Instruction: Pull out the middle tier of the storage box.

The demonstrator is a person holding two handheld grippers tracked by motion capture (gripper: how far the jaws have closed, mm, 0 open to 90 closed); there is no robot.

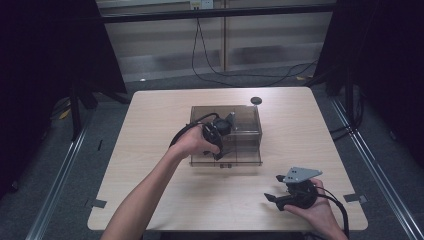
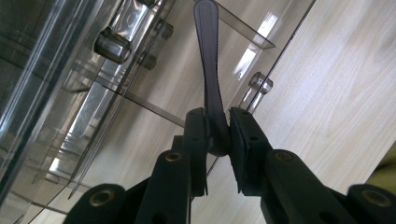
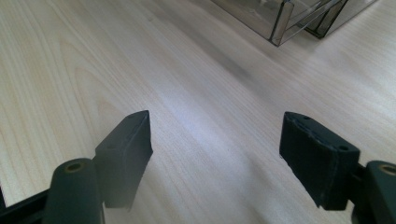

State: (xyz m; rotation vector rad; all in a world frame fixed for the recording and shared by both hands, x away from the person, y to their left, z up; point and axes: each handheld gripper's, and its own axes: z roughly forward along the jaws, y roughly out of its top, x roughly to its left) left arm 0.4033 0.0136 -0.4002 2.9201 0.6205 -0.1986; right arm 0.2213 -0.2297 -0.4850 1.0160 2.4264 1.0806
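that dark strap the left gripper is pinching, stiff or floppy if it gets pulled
Probably floppy: the dark strap is thin and curves between the left hand-held gripper. Stitched edges suggest a grippy, tough material. The clear box looks light, so it may slide.

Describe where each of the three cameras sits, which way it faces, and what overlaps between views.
High view: above the near table edge, facing forward and down on the wooden table; both forearms, left gripper at the tinted clear box, right gripper resting near the front edge.
Left gripper view: on the left gripper, jaws clamping a dark strap against the box's clear panels.
Right gripper view: on the right gripper, jaws apart, low over the tabletop.
Shared: the box's corner and the table's wood grain.
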